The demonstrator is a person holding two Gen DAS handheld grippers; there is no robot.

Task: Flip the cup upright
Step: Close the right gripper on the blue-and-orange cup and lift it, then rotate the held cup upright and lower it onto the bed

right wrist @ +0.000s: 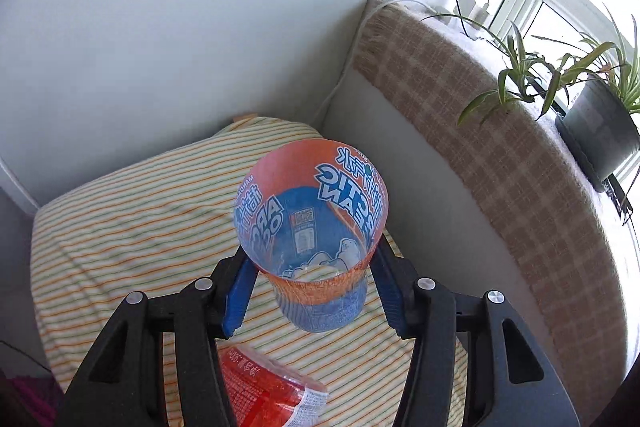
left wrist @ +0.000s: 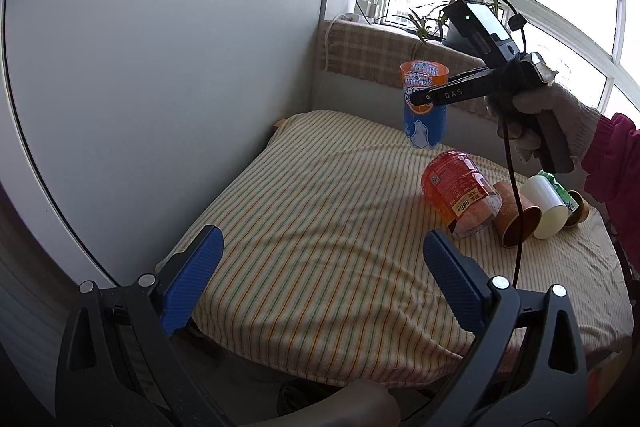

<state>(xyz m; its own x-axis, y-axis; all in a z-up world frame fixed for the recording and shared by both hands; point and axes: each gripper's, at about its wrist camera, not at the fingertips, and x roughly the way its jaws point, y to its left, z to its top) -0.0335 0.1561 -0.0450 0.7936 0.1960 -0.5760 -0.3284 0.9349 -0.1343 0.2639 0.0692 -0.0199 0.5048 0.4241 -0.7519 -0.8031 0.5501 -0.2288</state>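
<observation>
The striped cloth (left wrist: 320, 227) covering the desk fills the ground ahead of both tools; in the left wrist view it stretches from just beyond the blue pads to the far corner, where a white wall panel (left wrist: 160, 67) meets a checked blanket (right wrist: 500, 147) along the window ledge. Only the right wrist view shows the potted plants (right wrist: 592, 107) on that ledge clearly, up and to the right of its tool.

The right tool (right wrist: 312, 291) grips the orange-and-blue plastic cup (right wrist: 312, 219), its blue pads (right wrist: 236, 299) pressed to either side of the cup's lower body. The cup stands mouth up, open rim toward the camera, base just above or on the cloth; contact cannot be told from here. The left wrist view shows the same cup (left wrist: 425, 103) upright far ahead, with the right tool (left wrist: 424, 99) reaching in from the right, held by a gloved hand (left wrist: 548, 123), and the base looks close to the cloth.

The left tool (left wrist: 320, 275) is spread wide with nothing between its pads, low over the near edge of the cloth.

Ahead and right of the left tool lie a red-labelled clear cup (left wrist: 460, 191) on its side, then a brown paper cup (left wrist: 516, 219), a white cup (left wrist: 546, 205) and a partly hidden green-labelled one (left wrist: 560, 191). The right wrist view catches only the red cup's edge (right wrist: 272, 391), cut off beneath its tool.
</observation>
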